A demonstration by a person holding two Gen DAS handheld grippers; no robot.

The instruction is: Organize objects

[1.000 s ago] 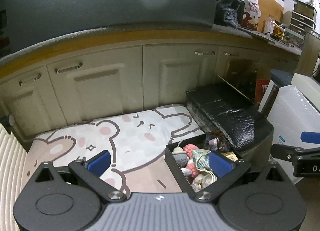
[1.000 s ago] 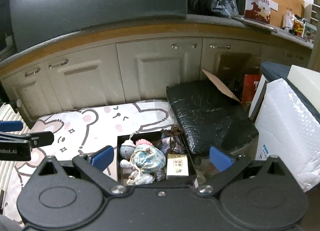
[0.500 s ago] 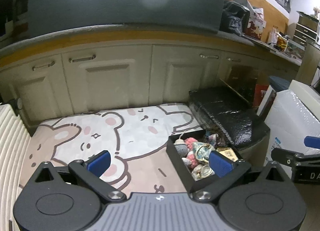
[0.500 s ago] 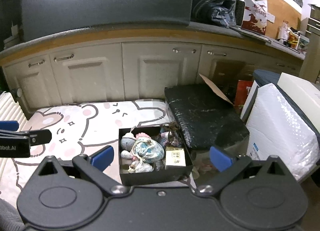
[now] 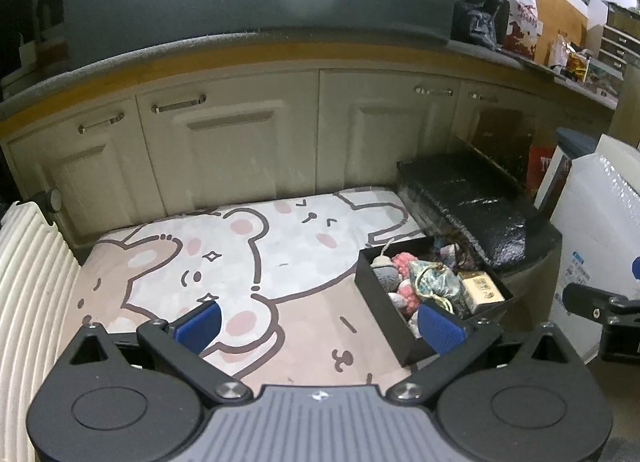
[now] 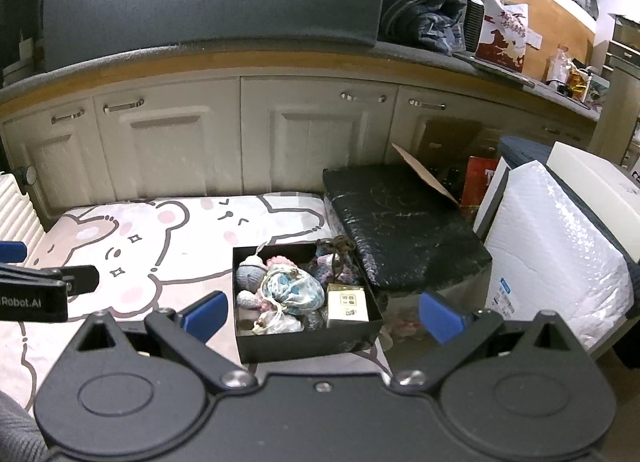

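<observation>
A black open box (image 6: 308, 340) sits at the right edge of a bear-print mat (image 6: 168, 238). It holds a blue-white drawstring pouch (image 6: 294, 290), a grey knitted toy (image 6: 250, 274), a small tan carton (image 6: 347, 302) and other small items. The box also shows in the left wrist view (image 5: 384, 302). My right gripper (image 6: 320, 312) is open and empty, held above and just short of the box. My left gripper (image 5: 320, 326) is open and empty over the mat (image 5: 240, 254), left of the box.
Cream cabinet doors (image 6: 312, 134) stand behind the mat. A black wrapped block (image 6: 400, 222) lies right of the box, with a white bubble-wrapped package (image 6: 560, 246) further right. A ribbed white cushion (image 5: 28, 282) borders the mat on the left.
Both grippers have pulled back and risen, so the box and mat look smaller and farther. Both stay open and empty.
</observation>
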